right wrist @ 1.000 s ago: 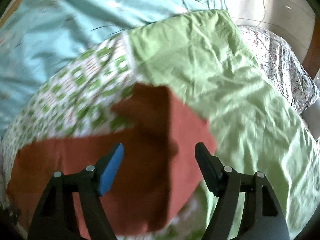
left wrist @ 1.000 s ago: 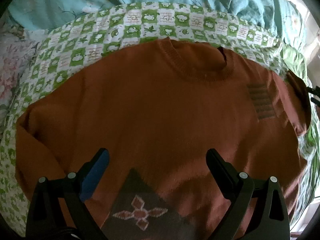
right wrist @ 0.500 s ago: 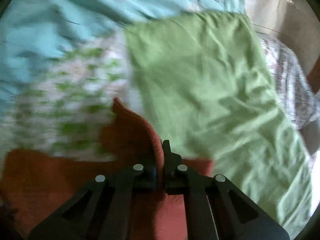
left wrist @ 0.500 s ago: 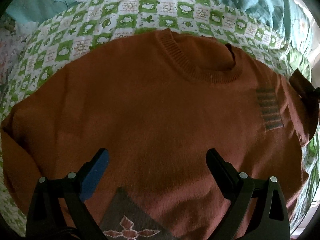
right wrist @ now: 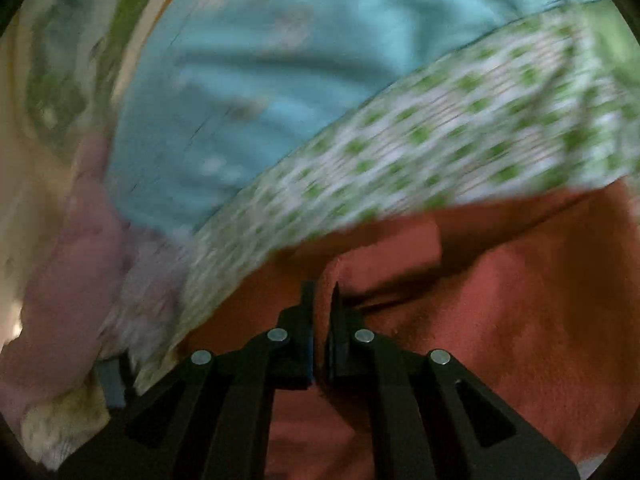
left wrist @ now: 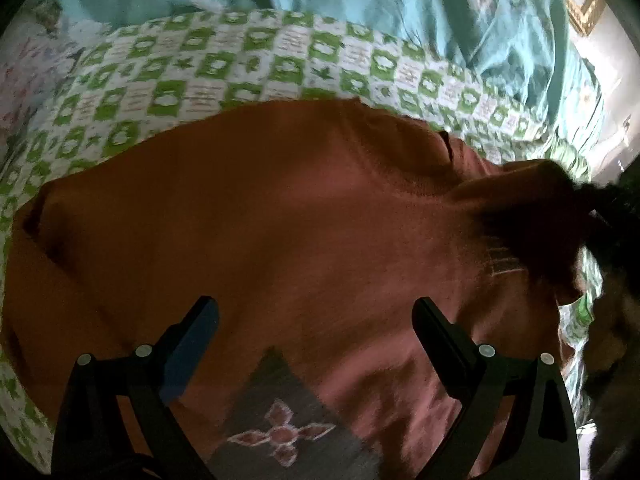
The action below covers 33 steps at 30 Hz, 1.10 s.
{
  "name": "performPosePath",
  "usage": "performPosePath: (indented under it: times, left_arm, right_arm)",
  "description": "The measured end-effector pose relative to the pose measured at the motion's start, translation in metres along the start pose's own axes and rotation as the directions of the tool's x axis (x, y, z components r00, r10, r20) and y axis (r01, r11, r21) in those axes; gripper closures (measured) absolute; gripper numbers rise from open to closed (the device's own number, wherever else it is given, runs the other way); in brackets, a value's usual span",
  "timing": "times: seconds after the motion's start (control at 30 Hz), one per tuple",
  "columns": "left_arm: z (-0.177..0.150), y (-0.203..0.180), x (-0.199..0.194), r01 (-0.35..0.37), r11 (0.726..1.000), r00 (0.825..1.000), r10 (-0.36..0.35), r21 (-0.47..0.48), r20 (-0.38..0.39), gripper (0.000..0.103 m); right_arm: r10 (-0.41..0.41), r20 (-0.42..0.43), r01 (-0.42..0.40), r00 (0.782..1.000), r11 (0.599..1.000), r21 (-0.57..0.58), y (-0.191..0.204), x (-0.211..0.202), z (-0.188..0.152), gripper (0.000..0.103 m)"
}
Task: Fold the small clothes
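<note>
A rust-orange knit sweater (left wrist: 280,220) lies front up on a green-and-white checked quilt (left wrist: 192,92). It has a grey patch with a pink flower motif (left wrist: 280,432) near its hem. My left gripper (left wrist: 316,320) is open and empty, hovering over the lower body of the sweater. My right gripper (right wrist: 323,300) is shut on a fold of the sweater (right wrist: 500,320), the sleeve end, and holds it raised. In the left wrist view that lifted sleeve (left wrist: 532,216) folds in over the sweater's right side, covering part of the striped chest patch.
A teal floral duvet (left wrist: 360,0) is bunched behind the quilt. A pink floral cloth (right wrist: 68,280) lies to the left in the right wrist view. The quilt's border (left wrist: 24,392) runs along the near left.
My right gripper, shut on the sleeve since half a second ago, has carried it up and inward over the sweater. The left gripper has shifted only slightly and stays open.
</note>
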<state>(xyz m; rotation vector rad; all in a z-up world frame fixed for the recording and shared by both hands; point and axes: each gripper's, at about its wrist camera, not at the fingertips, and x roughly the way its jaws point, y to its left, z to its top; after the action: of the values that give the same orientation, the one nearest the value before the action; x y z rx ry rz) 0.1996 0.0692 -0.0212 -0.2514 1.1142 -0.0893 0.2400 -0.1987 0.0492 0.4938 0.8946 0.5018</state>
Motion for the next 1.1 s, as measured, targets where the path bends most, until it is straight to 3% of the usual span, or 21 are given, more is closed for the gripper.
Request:
performPosePath:
  times: [0.2,0.27,0.33,0.5,0.63,0.7,0.73,0.83,0.9,0.97,1.1]
  left_arm:
    - [-0.002,0.021,-0.009,0.054,0.998,0.999,-0.054,-0.044,0.001,0.005]
    - [-0.003,0.026,-0.008,0.073,0.996,0.997,-0.074,-0.053,-0.005,0.005]
    - [-0.002,0.026,-0.004,0.095,0.994,0.995,-0.096,-0.061,-0.017,0.005]
    - [0.008,0.011,0.016,0.181,0.98,0.981,-0.187,-0.088,-0.061,0.005]
    - [0.029,-0.028,0.024,0.244,0.969,0.968,-0.246,-0.034,-0.057,0.005]
    - [0.036,-0.055,0.029,0.255,0.967,0.965,-0.254,0.007,-0.067,0.005]
    - [0.037,-0.068,0.034,0.242,0.97,0.967,-0.239,0.025,-0.082,0.003]
    - [0.037,-0.102,0.06,0.086,0.992,0.987,-0.073,0.091,-0.144,0.003]
    - [0.034,-0.11,0.08,-0.004,0.993,0.984,0.024,0.114,-0.174,0.014]
    - [0.033,-0.104,0.087,-0.009,0.994,0.982,0.029,0.105,-0.187,0.056]
    - [0.029,-0.066,0.06,-0.016,0.997,0.996,0.023,0.075,-0.09,0.058]
  right_arm:
    - [0.116,-0.199,-0.128,0.973,0.991,-0.049,0.042,0.071,-0.051,0.094]
    - [0.113,-0.26,-0.126,0.959,0.992,-0.033,0.04,0.084,-0.061,0.093]
    - [0.099,-0.285,-0.11,0.953,0.994,-0.023,0.035,0.086,-0.065,0.082]
    - [0.083,-0.264,-0.075,0.961,0.996,0.039,0.009,0.06,-0.066,0.07]
    - [0.029,-0.18,-0.016,0.983,0.997,0.074,-0.015,0.015,-0.059,0.068]
    - [-0.038,-0.121,0.05,0.992,0.994,0.096,-0.024,-0.005,-0.055,0.067]
    - [-0.06,-0.099,0.071,0.993,0.992,0.108,-0.032,-0.016,-0.053,0.067]
    - [-0.108,-0.053,0.115,0.993,0.981,0.158,-0.05,-0.037,-0.048,0.067]
    - [-0.122,-0.043,0.128,0.992,0.976,0.177,-0.058,-0.044,-0.047,0.067]
    - [-0.134,-0.039,0.138,0.99,0.974,0.18,-0.059,-0.045,-0.045,0.067]
    - [-0.135,-0.031,0.139,0.99,0.975,0.173,-0.061,-0.049,-0.046,0.067]
